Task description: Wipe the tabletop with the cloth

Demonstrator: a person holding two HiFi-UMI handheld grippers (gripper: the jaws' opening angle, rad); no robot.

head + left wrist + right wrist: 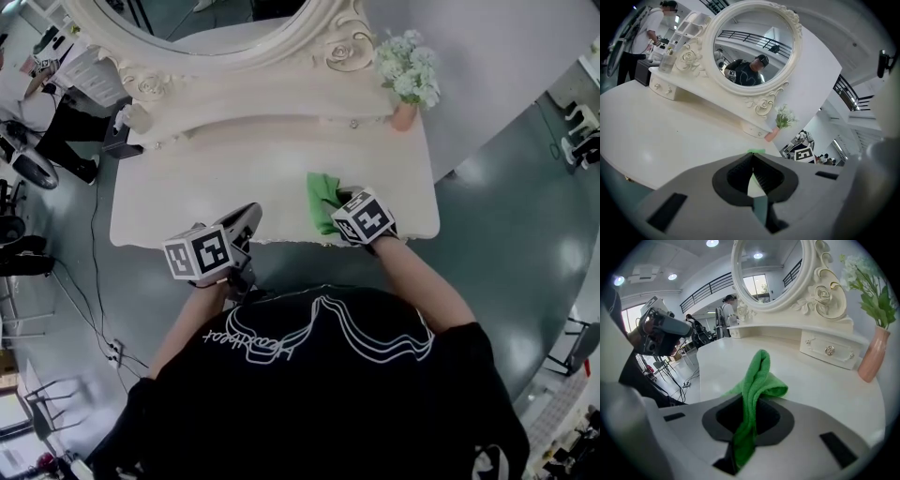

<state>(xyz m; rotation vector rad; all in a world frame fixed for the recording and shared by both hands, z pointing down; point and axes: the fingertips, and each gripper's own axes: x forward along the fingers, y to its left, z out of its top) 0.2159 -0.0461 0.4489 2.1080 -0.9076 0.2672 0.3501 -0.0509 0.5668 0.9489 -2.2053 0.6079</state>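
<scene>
While my right gripper (749,417) pinches the bunched green cloth (761,373) near the front of the tabletop (225,178) and my left gripper (751,174) hangs closed and empty, a wide sweep could topple the pink vase (872,357)

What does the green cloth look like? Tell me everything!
The cloth is bright green and fuzzy, like a soft towel. It is bunched into a folded ridge, pinched between the jaws of the right gripper. Its loose part lies crumpled on the white tabletop, near the front edge.
</scene>
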